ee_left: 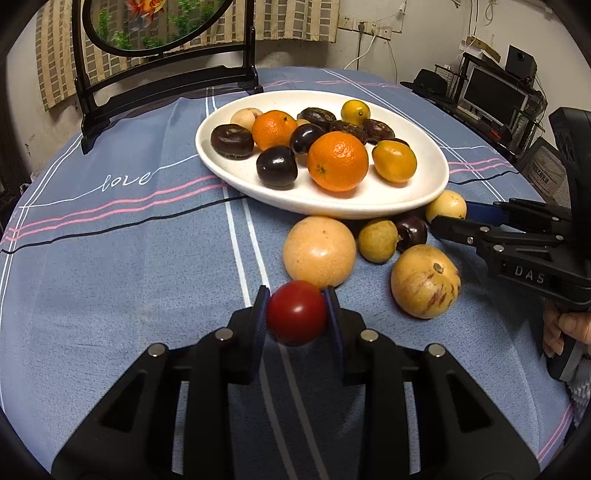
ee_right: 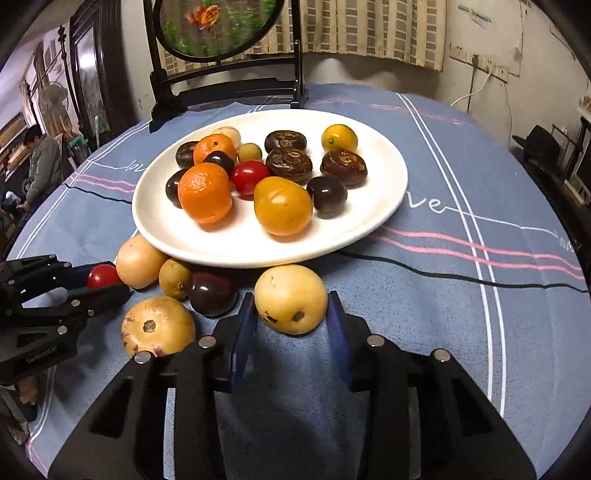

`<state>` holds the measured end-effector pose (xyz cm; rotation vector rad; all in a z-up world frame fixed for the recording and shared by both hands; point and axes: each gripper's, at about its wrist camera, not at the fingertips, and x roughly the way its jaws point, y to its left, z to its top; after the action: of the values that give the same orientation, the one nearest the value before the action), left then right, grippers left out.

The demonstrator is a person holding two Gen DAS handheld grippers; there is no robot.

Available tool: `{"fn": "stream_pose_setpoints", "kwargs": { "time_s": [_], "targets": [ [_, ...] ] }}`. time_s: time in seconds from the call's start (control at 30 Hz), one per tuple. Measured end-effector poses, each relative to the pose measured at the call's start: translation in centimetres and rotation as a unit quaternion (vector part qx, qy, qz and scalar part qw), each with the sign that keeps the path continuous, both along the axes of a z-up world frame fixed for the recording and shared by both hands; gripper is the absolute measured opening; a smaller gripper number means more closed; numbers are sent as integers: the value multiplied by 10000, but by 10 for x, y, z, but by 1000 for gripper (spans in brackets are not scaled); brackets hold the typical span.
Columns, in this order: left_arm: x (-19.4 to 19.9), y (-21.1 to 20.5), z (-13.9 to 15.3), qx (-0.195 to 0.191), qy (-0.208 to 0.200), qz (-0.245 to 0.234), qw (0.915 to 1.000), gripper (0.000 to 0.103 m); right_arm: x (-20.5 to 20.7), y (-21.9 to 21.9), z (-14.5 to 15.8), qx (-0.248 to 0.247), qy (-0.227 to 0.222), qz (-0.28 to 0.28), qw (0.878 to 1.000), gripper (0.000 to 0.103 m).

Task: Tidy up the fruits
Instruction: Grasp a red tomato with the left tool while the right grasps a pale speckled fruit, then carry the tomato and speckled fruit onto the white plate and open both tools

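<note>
Fruit fills both of my views. In the left wrist view, my left gripper (ee_left: 296, 314) at lower centre is clamped on a small red tomato (ee_left: 296, 313), both blue pads pressed against its sides. Just above it lies a pale orange round fruit (ee_left: 319, 252), and to the right a streaked yellow fruit (ee_left: 424, 281). Between them, nearer the plate, I see a small greenish-yellow fruit (ee_left: 377, 240) and a dark plum (ee_left: 411, 232). The white plate (ee_left: 229, 162) sits in the upper middle of the frame on the blue striped tabletop (ee_left: 129, 295), loaded with oranges, dark plums and yellow fruit. My right gripper (ee_left: 437, 218) reaches in from the right edge toward a pale yellow fruit (ee_left: 446, 205) tucked against the plate's rim; a hand (ee_left: 565, 328) grips its handle at the far right.

In the right wrist view, that pale yellow fruit (ee_right: 291, 298) sits between the right gripper's (ee_right: 291, 314) blue pads at lower centre; they stand close on each side, but I cannot tell whether they press on it. The plate (ee_right: 380, 206) spreads across the middle of the frame. At the left edge the left gripper (ee_right: 105, 282) holds the red tomato (ee_right: 101, 276), beside the pale orange round fruit (ee_right: 140, 261). A black stand with a round panel (ee_right: 221, 33) rises at the top.
</note>
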<state>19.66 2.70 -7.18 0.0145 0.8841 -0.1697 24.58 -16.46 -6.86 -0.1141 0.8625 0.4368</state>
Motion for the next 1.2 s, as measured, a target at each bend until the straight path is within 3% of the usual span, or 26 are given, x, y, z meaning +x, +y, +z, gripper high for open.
{"fn": "stream_pose_setpoints", "kwargs": {
  "time_s": [0.17,0.3,0.5,0.7,0.77,0.87,1.03,1.2],
  "targets": [
    [-6,3,6,-110,-191,33,9998,30,0,-7,3,319,105,5,9994,38],
    [-20,9,21,-246,-585,137,9979,29,-3,-8,6,401,98,6,9991,38],
    [-29,18,42,-324,-899,385,9947,29,-22,-19,24,723,-199,-6,9972,38],
    [-6,8,100,-50,-1356,383,9900,30,-32,-40,81,1332,-743,-28,9883,39],
    [12,0,118,-24,-1485,373,9882,30,-20,-42,108,1396,-997,-88,9851,39],
    [40,-13,121,-67,-1474,364,9884,30,12,-34,128,1463,-1079,-230,9831,39],
    [90,-48,82,89,-1130,174,9934,30,71,-4,89,1300,-674,-420,9883,39],
    [108,-49,52,111,-791,117,9967,30,101,5,43,1015,-233,-509,9933,39]
  ]
}}
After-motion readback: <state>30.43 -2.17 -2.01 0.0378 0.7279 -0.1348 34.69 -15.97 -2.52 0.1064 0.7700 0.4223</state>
